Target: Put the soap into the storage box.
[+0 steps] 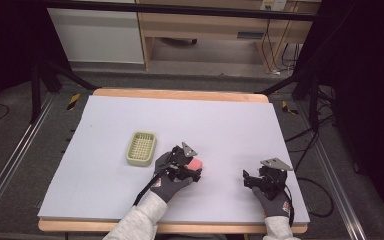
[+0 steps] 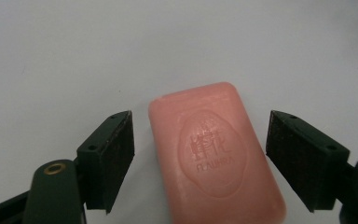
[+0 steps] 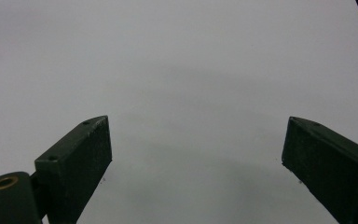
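I've got the left gripper (image 2: 200, 144) jaws wide around the pink soap (image 2: 214, 154), untouched on the desk (image 1: 230, 120); right gripper (image 3: 196, 154) jaws wide too.

We see a pale green slotted tray (image 1: 141, 148) resting flat on the white sheet (image 1: 180, 125) that covers the wooden table (image 1: 180, 94). Beyond the table we find a light wooden cabinet (image 1: 205, 25) and a white panel (image 1: 97, 35). Black cables (image 1: 307, 137) trail over the grey floor (image 1: 15, 150), beside a metal rail (image 1: 10, 165).
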The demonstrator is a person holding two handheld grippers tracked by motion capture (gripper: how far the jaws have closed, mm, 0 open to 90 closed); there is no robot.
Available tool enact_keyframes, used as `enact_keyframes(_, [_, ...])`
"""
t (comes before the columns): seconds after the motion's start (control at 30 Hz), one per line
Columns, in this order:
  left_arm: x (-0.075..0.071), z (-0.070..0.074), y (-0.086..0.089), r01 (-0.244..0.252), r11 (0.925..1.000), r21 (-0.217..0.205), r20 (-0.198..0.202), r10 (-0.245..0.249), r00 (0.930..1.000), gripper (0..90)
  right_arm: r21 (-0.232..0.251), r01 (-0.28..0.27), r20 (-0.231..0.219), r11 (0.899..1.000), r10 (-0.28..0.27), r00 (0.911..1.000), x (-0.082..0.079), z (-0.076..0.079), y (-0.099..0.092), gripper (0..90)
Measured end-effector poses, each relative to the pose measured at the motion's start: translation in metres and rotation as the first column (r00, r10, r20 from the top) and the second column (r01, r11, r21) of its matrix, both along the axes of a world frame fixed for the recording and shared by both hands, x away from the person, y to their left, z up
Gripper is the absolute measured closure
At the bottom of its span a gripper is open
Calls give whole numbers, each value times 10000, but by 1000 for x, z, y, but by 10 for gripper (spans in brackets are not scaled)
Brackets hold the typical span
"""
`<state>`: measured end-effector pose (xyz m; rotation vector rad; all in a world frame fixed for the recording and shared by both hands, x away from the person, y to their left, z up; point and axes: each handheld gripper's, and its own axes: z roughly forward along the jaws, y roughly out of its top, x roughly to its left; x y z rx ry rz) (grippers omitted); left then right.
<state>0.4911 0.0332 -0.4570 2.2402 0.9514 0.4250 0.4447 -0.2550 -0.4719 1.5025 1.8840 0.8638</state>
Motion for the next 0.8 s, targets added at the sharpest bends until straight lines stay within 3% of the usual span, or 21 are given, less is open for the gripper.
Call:
enact_keyframes(0.4, [3,-11,-3,45,10000,-40,-478,-46,9988,278,-60,-31,-20,10000,31,10000,0,0,0,85])
enact_keyframes(0.8, [3,-11,-2,-45,10000,-16,-747,44,9972,367,-47,-40,-44,10000,40,10000,0,0,1,85])
